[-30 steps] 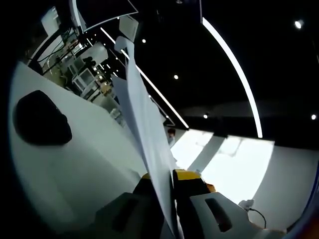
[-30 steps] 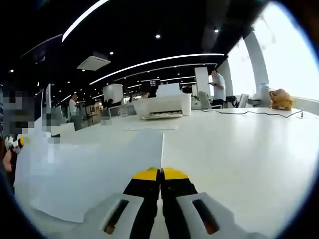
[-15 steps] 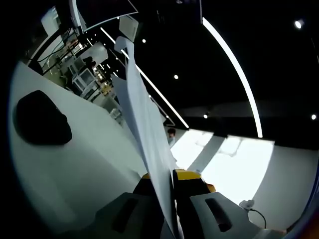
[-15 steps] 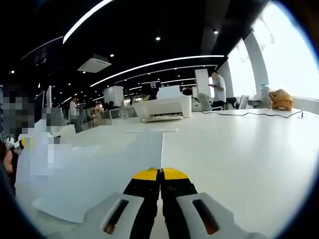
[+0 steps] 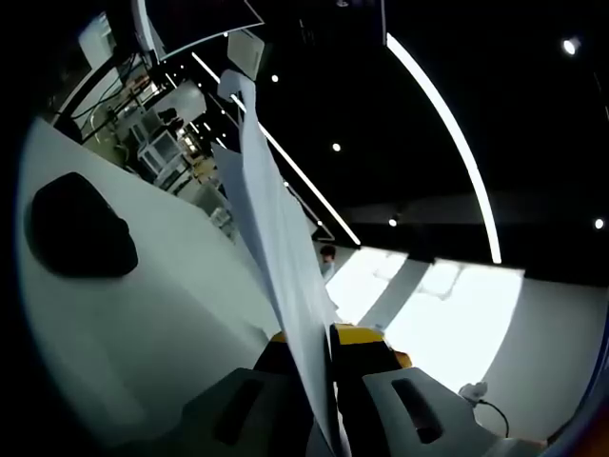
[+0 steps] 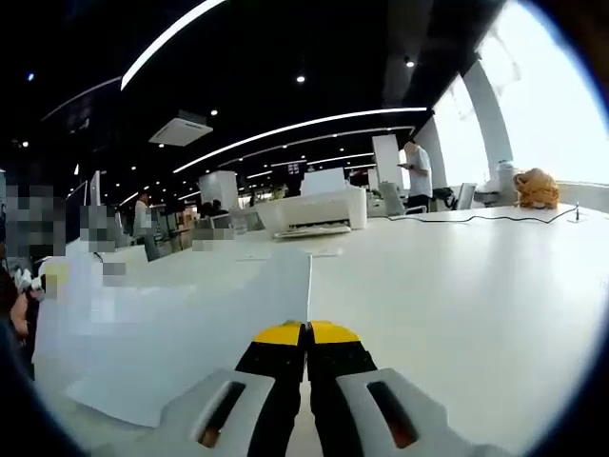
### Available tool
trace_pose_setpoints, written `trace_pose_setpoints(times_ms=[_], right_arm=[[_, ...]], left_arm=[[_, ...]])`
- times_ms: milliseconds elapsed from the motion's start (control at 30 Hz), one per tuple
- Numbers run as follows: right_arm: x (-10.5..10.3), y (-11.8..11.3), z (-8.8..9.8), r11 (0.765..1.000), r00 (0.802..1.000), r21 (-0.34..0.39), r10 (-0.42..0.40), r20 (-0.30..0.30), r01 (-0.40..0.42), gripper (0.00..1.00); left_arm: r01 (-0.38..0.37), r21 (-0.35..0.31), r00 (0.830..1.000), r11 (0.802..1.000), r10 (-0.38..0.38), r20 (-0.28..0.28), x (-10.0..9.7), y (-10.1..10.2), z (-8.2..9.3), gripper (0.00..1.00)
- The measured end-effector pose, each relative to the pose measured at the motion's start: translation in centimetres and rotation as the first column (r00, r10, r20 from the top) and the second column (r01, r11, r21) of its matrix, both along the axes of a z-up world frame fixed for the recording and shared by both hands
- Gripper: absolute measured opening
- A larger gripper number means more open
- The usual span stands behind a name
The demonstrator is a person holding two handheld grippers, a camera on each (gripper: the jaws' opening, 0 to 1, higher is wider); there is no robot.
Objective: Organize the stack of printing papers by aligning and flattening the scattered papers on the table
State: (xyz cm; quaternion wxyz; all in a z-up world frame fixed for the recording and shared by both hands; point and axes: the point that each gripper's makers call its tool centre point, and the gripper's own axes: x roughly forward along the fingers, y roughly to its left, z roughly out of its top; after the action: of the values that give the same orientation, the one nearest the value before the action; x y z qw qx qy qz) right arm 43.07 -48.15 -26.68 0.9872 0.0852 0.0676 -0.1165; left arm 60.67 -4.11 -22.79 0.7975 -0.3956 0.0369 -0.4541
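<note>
Nearest, left gripper (image 5: 319,335) fingers clamped on a thin sheaf of papers (image 5: 276,238), edge-on, raised off the desk (image 5: 143,314). Right gripper (image 6: 305,332) fingers pressed together at the sheets' near corner; whether pinching paper, cannot tell. Light, floppy, slippery stock: best held near the edges, both sides, tapped down square. Farther off, a printer (image 6: 314,205).

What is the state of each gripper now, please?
Left gripper: shut on the white sheet of printing paper.
Right gripper: shut on the same white paper's edge.
</note>
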Motion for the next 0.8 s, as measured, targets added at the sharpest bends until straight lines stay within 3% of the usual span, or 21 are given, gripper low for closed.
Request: trace_pose_setpoints(times_ms=[800], right_arm=[[-0.1,-2.8,0.5,0.999,0.999,0.051,-0.004,0.041,0.002,0.00]], left_arm=[[-0.013,-0.012,1.000,1.000,0.013,-0.003,0.0,0.2,0.1,0.08]])
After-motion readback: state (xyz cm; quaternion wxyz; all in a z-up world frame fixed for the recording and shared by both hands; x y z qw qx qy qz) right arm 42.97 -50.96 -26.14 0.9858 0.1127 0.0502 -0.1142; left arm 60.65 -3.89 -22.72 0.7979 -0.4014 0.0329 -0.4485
